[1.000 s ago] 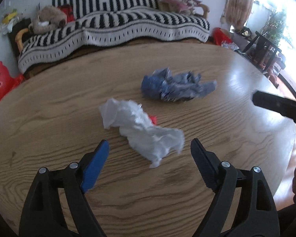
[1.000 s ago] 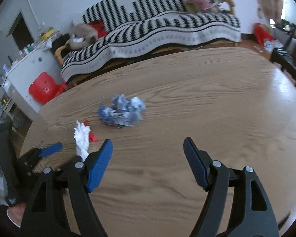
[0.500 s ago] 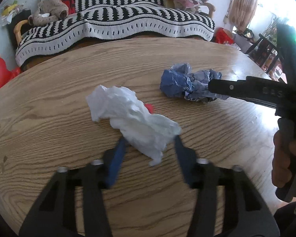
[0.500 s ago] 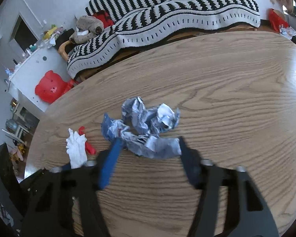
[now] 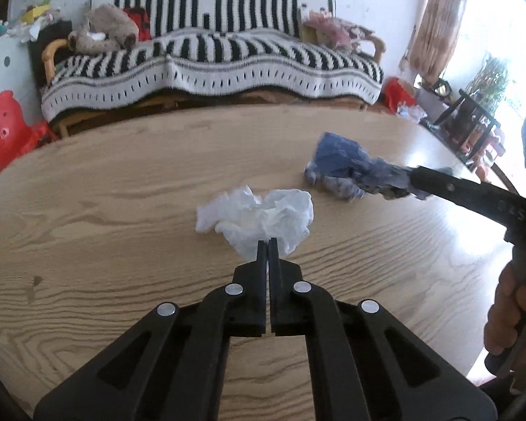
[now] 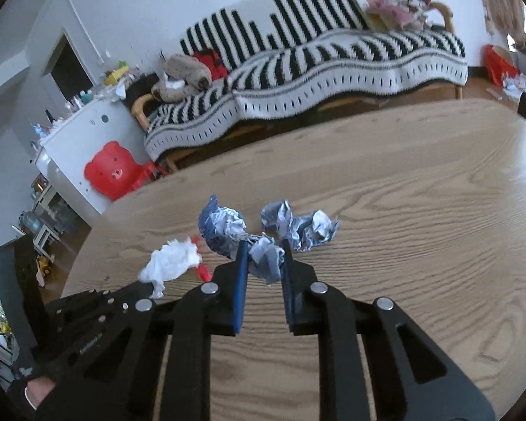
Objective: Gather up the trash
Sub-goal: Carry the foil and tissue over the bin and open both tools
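Left tongs [image 5: 268, 245] pinch the white tissue [image 5: 259, 214], right tongs [image 6: 263, 256] pinch the blue wrapper [image 6: 263, 242] on the desk [image 6: 420, 210]; both likely light, soft, crushable, best gripped mid-bulk.

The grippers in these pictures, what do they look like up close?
Each is a black plastic tong. The left gripper and right gripper have angular arms with triangular cut-outs, round silver rivets, small white lettering and blue pads inside the fingers. A bare hand grips one handle.
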{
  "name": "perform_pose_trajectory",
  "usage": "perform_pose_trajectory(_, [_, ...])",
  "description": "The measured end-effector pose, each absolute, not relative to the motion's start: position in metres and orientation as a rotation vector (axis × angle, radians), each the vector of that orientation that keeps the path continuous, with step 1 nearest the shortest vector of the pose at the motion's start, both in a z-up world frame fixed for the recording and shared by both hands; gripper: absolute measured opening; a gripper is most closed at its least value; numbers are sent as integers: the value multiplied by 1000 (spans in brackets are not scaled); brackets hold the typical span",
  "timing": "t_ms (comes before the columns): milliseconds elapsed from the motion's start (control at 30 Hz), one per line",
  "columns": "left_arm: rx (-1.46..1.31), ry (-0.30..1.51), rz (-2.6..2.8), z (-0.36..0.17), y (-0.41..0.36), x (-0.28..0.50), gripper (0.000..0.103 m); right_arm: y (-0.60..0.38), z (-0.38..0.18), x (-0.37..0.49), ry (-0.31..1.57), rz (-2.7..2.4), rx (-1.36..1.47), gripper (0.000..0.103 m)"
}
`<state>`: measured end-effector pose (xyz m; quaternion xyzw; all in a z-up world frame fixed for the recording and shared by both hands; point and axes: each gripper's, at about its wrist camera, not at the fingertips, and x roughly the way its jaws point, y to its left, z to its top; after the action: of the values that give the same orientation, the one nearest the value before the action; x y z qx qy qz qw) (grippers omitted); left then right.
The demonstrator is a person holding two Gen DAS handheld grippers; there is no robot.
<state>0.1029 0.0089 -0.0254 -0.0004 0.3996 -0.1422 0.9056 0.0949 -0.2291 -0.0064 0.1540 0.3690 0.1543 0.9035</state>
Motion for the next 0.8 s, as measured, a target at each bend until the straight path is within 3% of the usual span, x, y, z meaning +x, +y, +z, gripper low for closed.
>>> perform_pose_trajectory(367, [-78,731,-313,20,-8,81,0,-300,44,19,673,202,320,18])
perform_pose_trajectory(800, [86,726,-626,34,-183,20,0,-429,56,-94,660,-55,326,18])
